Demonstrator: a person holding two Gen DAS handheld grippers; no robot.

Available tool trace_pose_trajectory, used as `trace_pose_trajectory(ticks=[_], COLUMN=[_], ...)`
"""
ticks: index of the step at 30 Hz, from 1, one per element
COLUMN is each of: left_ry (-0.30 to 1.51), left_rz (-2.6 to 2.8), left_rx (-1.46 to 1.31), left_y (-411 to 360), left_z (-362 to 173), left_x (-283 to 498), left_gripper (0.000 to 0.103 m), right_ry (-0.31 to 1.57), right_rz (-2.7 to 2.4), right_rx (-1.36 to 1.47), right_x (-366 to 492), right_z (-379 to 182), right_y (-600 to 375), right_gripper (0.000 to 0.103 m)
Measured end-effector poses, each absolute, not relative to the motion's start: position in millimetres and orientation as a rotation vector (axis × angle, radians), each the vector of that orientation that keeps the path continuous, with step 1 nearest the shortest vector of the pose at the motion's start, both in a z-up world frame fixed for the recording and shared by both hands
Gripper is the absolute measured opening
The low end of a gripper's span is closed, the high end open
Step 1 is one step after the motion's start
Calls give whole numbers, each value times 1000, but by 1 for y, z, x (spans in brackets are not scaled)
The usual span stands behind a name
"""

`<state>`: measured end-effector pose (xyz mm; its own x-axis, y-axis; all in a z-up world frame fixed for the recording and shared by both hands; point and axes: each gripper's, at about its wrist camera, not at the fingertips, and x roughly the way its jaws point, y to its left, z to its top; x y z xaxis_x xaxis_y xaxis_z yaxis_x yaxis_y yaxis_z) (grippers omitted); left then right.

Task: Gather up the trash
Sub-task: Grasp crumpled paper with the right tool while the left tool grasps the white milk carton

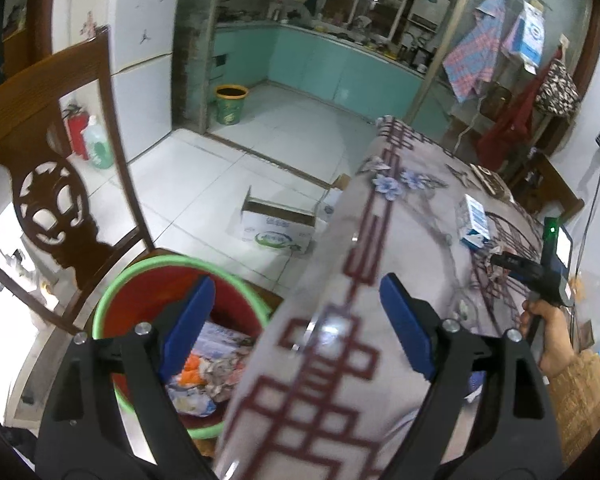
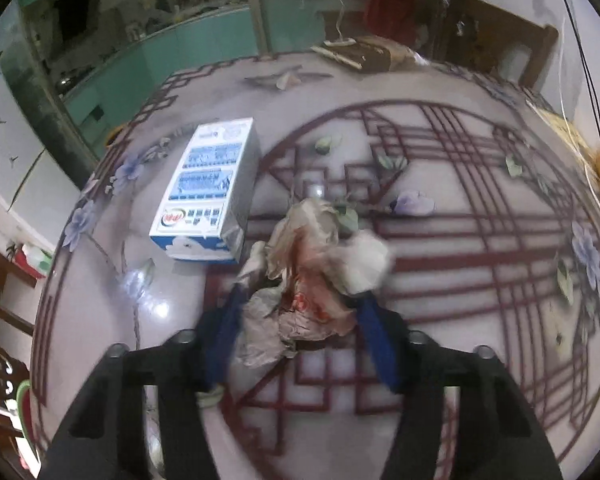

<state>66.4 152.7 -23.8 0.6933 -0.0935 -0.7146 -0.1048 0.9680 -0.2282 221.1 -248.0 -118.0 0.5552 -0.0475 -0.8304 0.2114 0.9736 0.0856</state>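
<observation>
My left gripper (image 1: 296,300) is open and empty, over the table's near edge, beside a red bin with a green rim (image 1: 140,280) that holds several wrappers (image 1: 208,372). My right gripper (image 2: 300,292) is closed around a crumpled wad of paper and plastic trash (image 2: 312,264) on the patterned table (image 2: 460,240). A blue and white milk carton (image 2: 210,188) lies on its side just left of the wad. In the left wrist view the right gripper (image 1: 496,260) and the carton (image 1: 474,222) show at the far right.
A carved wooden chair (image 1: 52,184) stands left of the bin. An open cardboard box (image 1: 278,224) lies on the tiled floor, a yellow-rimmed bucket (image 1: 231,104) farther back. A flat brown object (image 2: 364,54) lies at the table's far edge.
</observation>
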Motion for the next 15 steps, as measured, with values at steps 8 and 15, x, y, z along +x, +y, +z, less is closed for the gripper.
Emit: trace_pose_trajectory(ticks=[8,15], left_ry=[807,838], left_rz=[-133,-235], left_rx=[-218,77], left_y=[61,-53], left_z=[-15,-40], left_x=[86,116], left_gripper=[82,83], right_ry=[980,933], right_rz=[8,17], right_rx=[162,235], right_x=[125,11], right_z=[-78,-55], right_y=[-274,-306], right_gripper=[35,37])
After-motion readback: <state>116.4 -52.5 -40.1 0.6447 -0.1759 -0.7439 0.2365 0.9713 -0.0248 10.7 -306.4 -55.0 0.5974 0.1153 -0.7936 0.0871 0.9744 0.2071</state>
